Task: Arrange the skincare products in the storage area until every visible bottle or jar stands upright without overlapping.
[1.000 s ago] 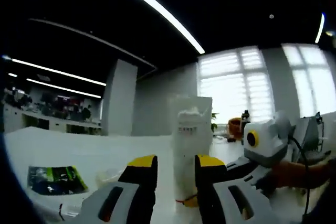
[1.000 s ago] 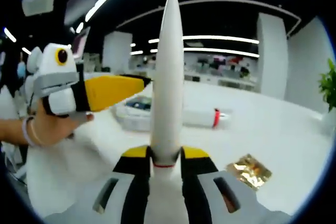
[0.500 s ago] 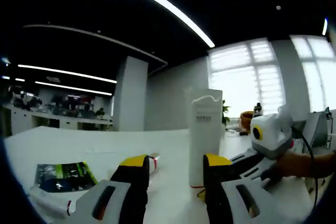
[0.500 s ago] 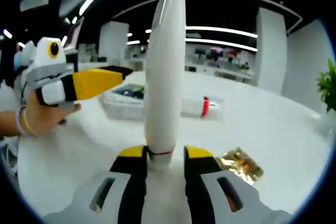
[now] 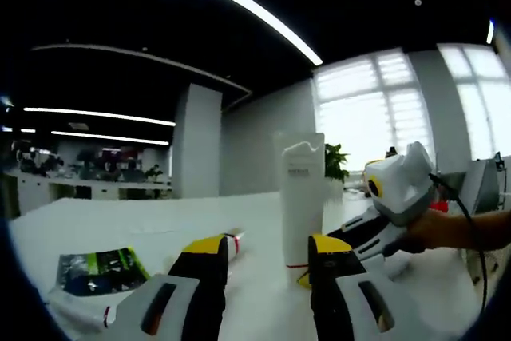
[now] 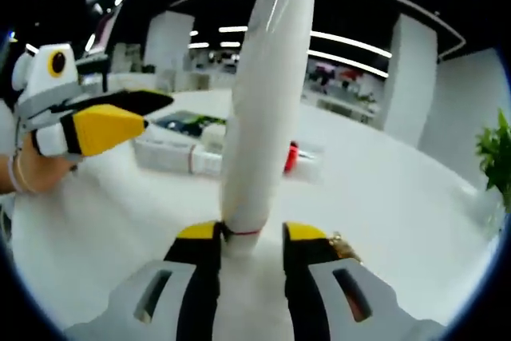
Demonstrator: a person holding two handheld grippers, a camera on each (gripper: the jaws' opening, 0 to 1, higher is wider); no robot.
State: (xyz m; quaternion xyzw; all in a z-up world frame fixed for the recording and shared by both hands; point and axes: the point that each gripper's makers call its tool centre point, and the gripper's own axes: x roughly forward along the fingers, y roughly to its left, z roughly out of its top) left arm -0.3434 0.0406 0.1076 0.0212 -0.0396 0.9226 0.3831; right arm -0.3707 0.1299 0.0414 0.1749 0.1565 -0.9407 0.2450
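Right gripper view: the white tube (image 6: 267, 101) is stood cap-down on the table (image 6: 383, 197), between the right gripper (image 6: 254, 241) jaws, which seem loosened now. The left gripper (image 5: 263, 265), open, has been drawn back. Two tubes (image 6: 200, 153) are left lying.

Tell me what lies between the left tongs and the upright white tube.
Nothing visible. The left tongs are open, with bare table ahead, up to the tube, which the right tongs hold.

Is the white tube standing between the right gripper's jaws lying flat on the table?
No: in the right gripper view the white tube stands upright on its cap end, rising between the right gripper jaws.
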